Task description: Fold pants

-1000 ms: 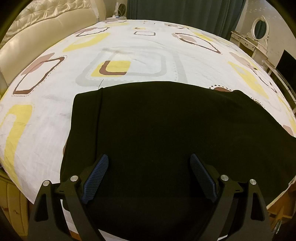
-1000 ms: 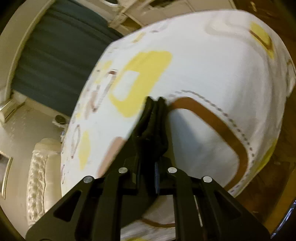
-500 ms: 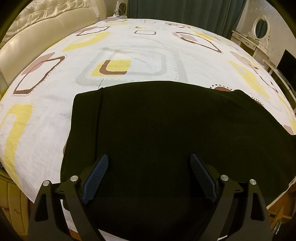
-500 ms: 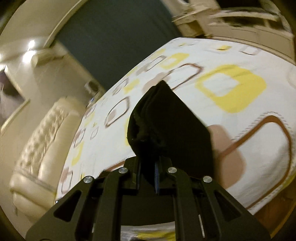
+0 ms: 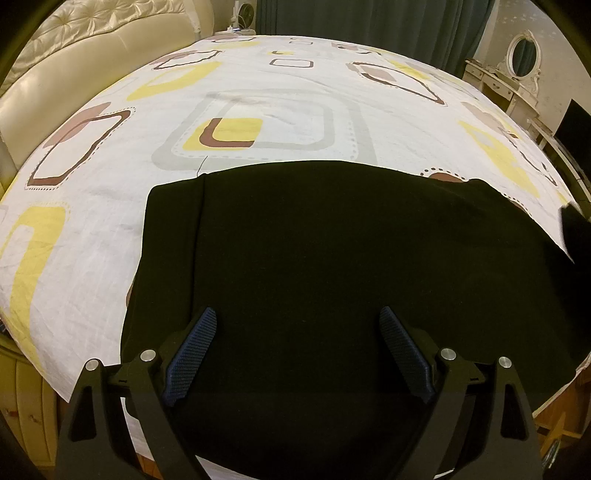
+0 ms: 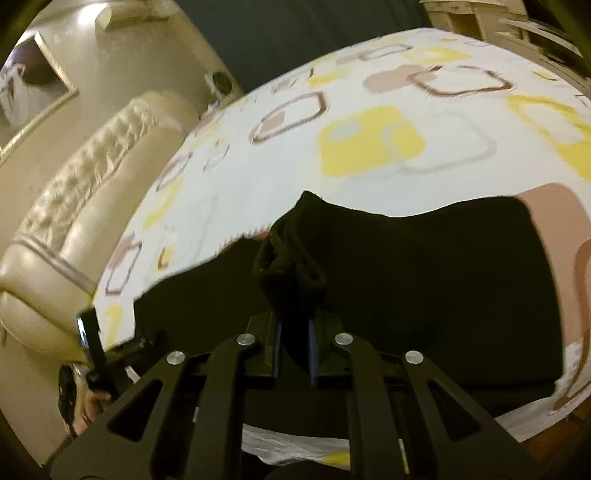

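The black pants (image 5: pixel 332 251) lie flat across the near side of the bed. My left gripper (image 5: pixel 297 352) is open and hovers just above the cloth near its left end. My right gripper (image 6: pixel 293 332) is shut on a bunched end of the pants (image 6: pixel 291 258) and holds it lifted above the rest of the black cloth (image 6: pixel 443 280). That lifted end shows as a dark shape at the right edge of the left wrist view (image 5: pixel 574 232). The left gripper also shows at the lower left of the right wrist view (image 6: pixel 92 343).
The bed (image 5: pixel 277 92) has a white sheet with yellow and brown squares. A cream tufted headboard (image 5: pixel 74 74) stands at the left. Dark curtains (image 5: pixel 369 18) hang behind. A white dressing table (image 5: pixel 517 81) stands at the right. The bed's wooden edge (image 5: pixel 554 424) is near.
My right gripper has swung round over the bed and carried the pants' end up and leftward over the laid cloth. The left gripper has not moved.
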`<state>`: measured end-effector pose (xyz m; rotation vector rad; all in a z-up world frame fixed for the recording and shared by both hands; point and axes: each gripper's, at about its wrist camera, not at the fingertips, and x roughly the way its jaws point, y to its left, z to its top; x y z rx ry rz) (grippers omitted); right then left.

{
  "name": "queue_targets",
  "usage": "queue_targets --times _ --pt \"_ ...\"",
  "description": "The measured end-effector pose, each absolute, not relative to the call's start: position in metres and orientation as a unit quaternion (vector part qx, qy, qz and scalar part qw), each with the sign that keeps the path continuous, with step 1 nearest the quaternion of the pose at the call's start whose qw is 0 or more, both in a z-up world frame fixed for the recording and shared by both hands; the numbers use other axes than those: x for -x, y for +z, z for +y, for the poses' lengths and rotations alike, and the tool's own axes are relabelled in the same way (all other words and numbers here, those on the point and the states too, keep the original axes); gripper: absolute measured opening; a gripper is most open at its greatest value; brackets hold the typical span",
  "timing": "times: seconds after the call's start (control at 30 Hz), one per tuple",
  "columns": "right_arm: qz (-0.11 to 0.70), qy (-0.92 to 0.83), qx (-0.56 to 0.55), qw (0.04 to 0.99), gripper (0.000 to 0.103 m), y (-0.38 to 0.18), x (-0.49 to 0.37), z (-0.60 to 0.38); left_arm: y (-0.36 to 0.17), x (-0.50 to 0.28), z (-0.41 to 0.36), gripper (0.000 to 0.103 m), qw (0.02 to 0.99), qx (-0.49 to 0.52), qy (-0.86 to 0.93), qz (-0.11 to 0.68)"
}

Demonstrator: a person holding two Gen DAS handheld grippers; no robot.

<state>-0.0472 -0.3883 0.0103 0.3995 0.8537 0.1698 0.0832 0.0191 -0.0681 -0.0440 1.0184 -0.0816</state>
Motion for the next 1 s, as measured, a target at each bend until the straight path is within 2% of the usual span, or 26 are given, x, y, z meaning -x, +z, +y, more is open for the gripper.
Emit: queue_targets --times 0.6,0.87,1.0 --pt "0.474 0.106 -0.105 0.868 0.012 -0.039 0.053 -0.329 -0.068 -0.084 0.020 0.090 0.871 0.023 -0.040 0.489" --pt "0.482 0.117 -0.109 0.861 0.018 -0.043 0.059 -0.324 -0.068 -0.084 0.020 0.090 0.871 0.023 -0.040 0.488" --pt "0.482 0.127 -0.120 0.858 0.027 -0.043 0.060 -0.324 -0.068 -0.084 0.020 0.090 0.871 0.023 -0.040 0.488"
